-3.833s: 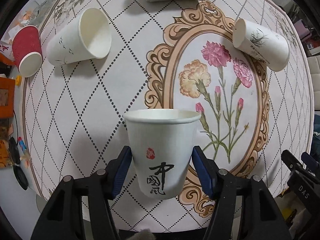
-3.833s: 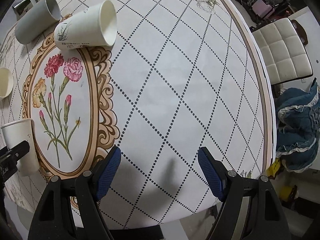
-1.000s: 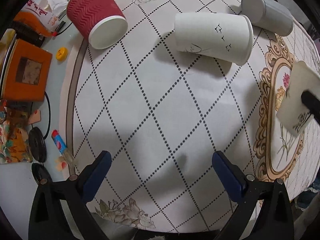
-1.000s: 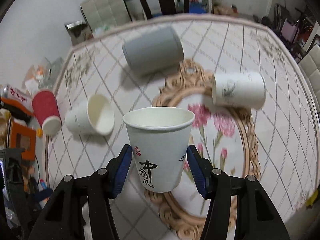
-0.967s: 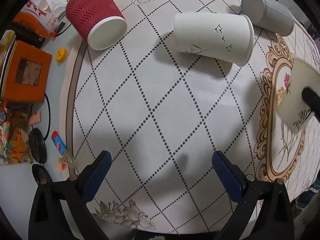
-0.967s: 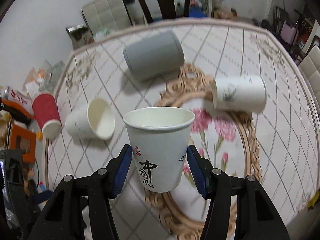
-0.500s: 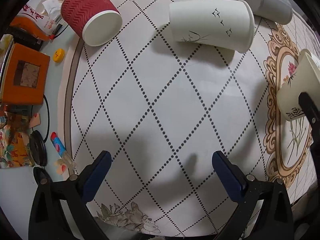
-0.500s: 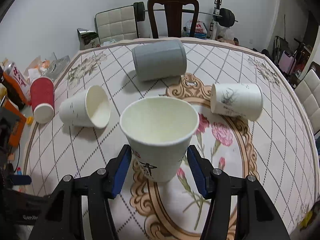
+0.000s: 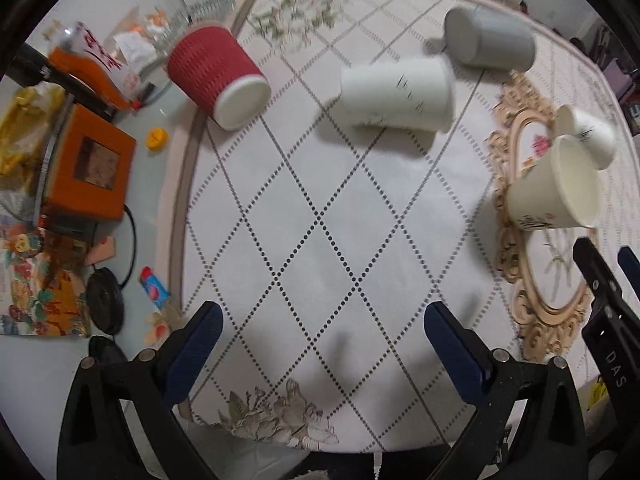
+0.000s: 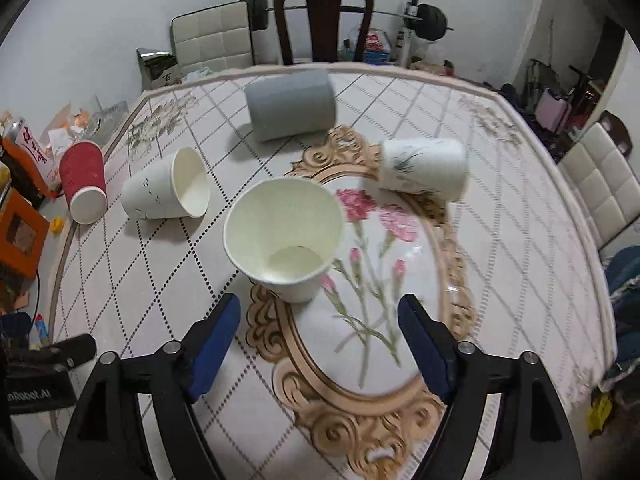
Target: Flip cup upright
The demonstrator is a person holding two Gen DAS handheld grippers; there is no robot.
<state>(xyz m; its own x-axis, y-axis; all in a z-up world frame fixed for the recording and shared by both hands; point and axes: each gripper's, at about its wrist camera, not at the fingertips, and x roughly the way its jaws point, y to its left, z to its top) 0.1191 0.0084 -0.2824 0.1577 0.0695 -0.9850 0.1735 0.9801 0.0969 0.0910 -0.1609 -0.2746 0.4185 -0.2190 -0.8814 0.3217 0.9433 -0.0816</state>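
A white paper cup with black characters (image 10: 286,238) stands upright on the floral tablecloth (image 10: 500,264); it also shows in the left wrist view (image 9: 554,190). My right gripper (image 10: 320,334) is open and empty just behind the cup, apart from it. My left gripper (image 9: 320,344) is open and empty above the left part of the table. Lying on their sides are a white cup with bird marks (image 9: 398,94) (image 10: 166,190), a red ribbed cup (image 9: 216,76) (image 10: 83,182), a grey cup (image 9: 490,40) (image 10: 290,104) and a white cup with a plant drawing (image 10: 424,168) (image 9: 586,134).
An orange box (image 9: 86,164), a yellow cap (image 9: 156,138) and clutter lie off the table's left edge. The right gripper's body (image 9: 604,300) shows at the right of the left wrist view. Chairs (image 10: 322,20) stand beyond the far edge.
My right gripper set the upright cup down on the table, opened and drew back from it. My left gripper tilted its view up slightly, still open.
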